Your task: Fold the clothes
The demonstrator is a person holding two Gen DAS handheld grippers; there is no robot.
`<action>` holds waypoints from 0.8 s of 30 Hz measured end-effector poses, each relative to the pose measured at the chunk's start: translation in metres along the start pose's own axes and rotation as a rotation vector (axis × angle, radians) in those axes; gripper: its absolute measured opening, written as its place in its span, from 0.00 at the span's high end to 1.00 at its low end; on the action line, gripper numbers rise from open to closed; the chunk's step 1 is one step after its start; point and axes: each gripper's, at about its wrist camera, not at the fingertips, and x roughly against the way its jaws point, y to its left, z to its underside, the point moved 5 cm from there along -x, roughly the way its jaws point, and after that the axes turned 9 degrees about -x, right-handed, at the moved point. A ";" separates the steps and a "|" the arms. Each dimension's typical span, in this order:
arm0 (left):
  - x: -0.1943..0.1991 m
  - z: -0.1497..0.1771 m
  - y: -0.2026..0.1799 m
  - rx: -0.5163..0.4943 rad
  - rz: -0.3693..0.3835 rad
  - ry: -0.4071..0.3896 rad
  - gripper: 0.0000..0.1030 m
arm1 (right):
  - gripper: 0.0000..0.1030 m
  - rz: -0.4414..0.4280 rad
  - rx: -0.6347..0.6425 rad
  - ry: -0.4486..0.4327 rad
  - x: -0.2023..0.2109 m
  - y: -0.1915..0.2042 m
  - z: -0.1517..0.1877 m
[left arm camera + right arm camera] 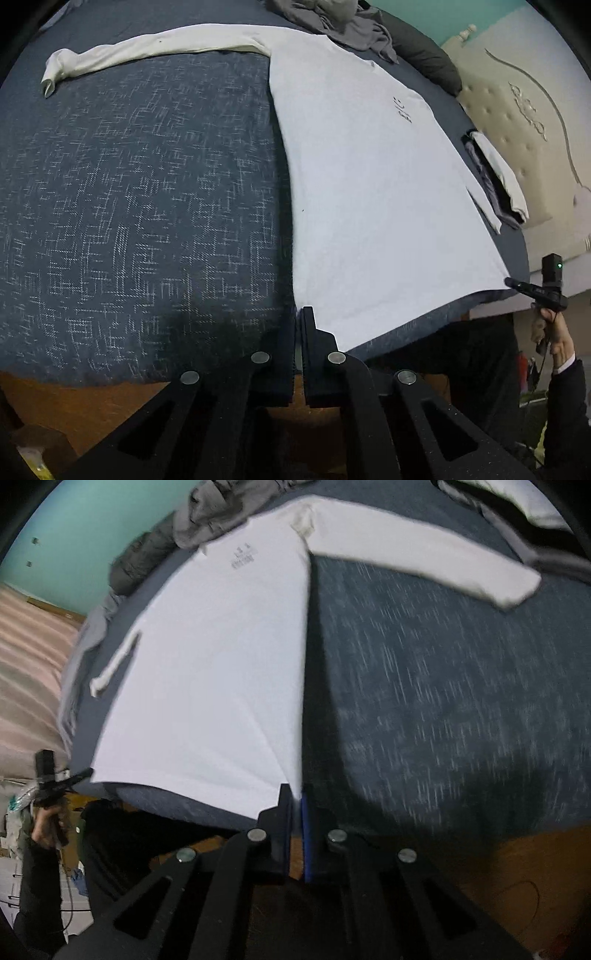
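A white long-sleeved shirt (369, 184) lies flat, print side up, on a dark blue patterned bedspread (129, 192). One sleeve (147, 51) stretches out to the left; the other sleeve (484, 203) lies along the body. My left gripper (297, 314) is shut on the near left hem corner. In the right wrist view the shirt (207, 664) shows again, and my right gripper (295, 801) is shut on the other hem corner, with white cloth between its fingers. Each gripper appears in the other's view: right (511, 282), left (83, 774), both at hem corners.
A heap of grey clothes (332, 22) and a dark pillow (424, 55) lie beyond the collar. A stack of folded clothes (498, 181) sits by the cream padded headboard (535, 110). The bed's near edge drops to a brown wooden floor (498, 867). A hand (557, 339) holds the right gripper.
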 end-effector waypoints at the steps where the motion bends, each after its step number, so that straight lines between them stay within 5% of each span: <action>1: -0.005 0.003 -0.006 -0.002 -0.008 0.005 0.97 | 0.96 -0.001 -0.008 0.004 -0.004 -0.001 0.002; 24: -0.034 0.006 0.011 0.057 -0.005 0.078 0.96 | 0.95 0.003 -0.022 0.012 -0.026 -0.008 -0.003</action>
